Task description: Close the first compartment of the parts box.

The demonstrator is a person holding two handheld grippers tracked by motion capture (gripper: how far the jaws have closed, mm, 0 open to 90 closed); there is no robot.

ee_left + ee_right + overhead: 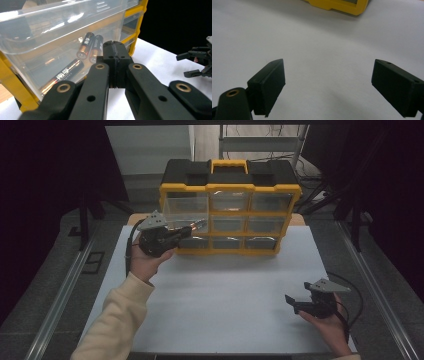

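Nearest to us, our right hand [325,325] rests low on the white table [225,290] near its front right corner, palm cupping the right gripper [295,303], which points leftward and level across the sheet. In the right gripper view its jaws stand wide apart with bare table between them and nothing held.

Farther in, our left forearm in a cream sleeve [112,320] reaches forward and up from the bottom left, the wrist bent so the left hand [145,262] holds the left gripper [192,229] raised off the table and aimed to the right at the organizer. In the left gripper view the left gripper [114,51] has its jaws pressed flat together, nothing pinched between them, the tips just at the front wall of a clear drawer [62,32].

That drawer [185,210] is pulled out from the top left slot of the yellow and black organizer [230,205], which stands upright at the far edge of the table. Inside the drawer lie three batteries [86,46]: two side by side, touching, just behind the jaw tips, and one apart, nearer the camera.
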